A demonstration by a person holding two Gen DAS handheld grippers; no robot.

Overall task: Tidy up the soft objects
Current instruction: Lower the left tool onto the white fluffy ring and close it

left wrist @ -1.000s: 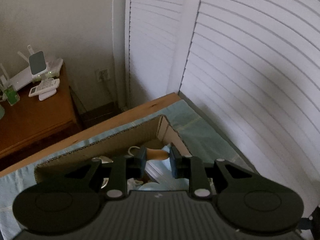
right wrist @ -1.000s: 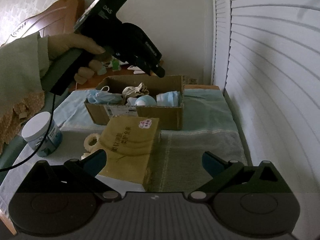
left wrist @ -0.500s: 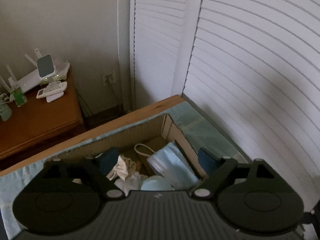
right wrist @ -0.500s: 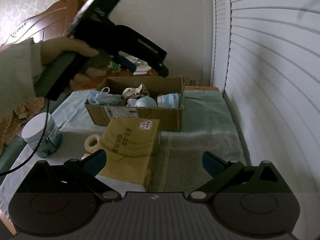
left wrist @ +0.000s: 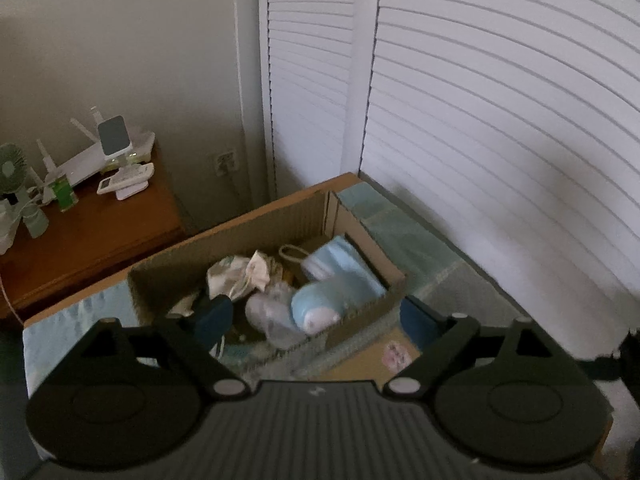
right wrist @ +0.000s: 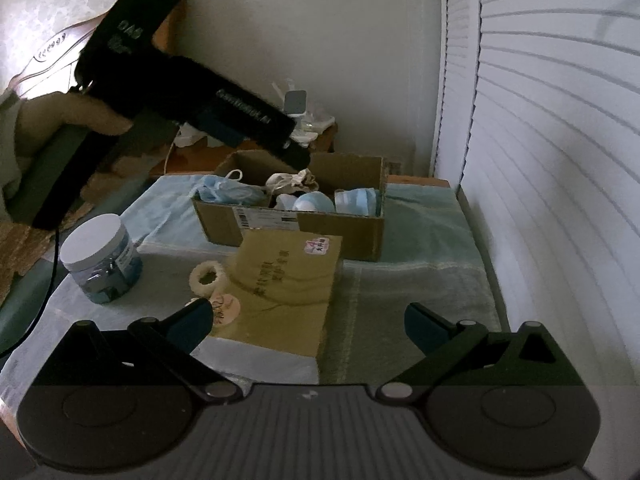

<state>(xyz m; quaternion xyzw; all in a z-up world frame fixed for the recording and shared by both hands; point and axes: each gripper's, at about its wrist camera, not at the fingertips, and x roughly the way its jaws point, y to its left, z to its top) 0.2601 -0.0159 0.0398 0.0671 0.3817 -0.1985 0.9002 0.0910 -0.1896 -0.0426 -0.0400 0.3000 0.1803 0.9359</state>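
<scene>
left wrist view: the left tool (left wrist: 314,316) is spread wide with nothing between its fingers, hovering above the cardboard box (left wrist: 360,236). straight ahead of it and below, the box holds a crumpled cream cloth (left wrist: 240,276), a pale blue rolled sock (left wrist: 320,304) and a blue face mask (left wrist: 340,264). beyond the box to the tool's left stands a wooden side table (left wrist: 100,228) with a white router (left wrist: 92,156) on it.

right wrist view: the right tool (right wrist: 308,320) is also wide open and empty, low over the towel-covered table (right wrist: 420,280). just ahead of it, between its fingers, lies a tan tissue pack (right wrist: 288,280), touching the near wall of the box. a fuzzy cream ring (right wrist: 208,278) sits beside the pack on the tool's left, and a white-lidded jar (right wrist: 100,258) farther left.
</scene>
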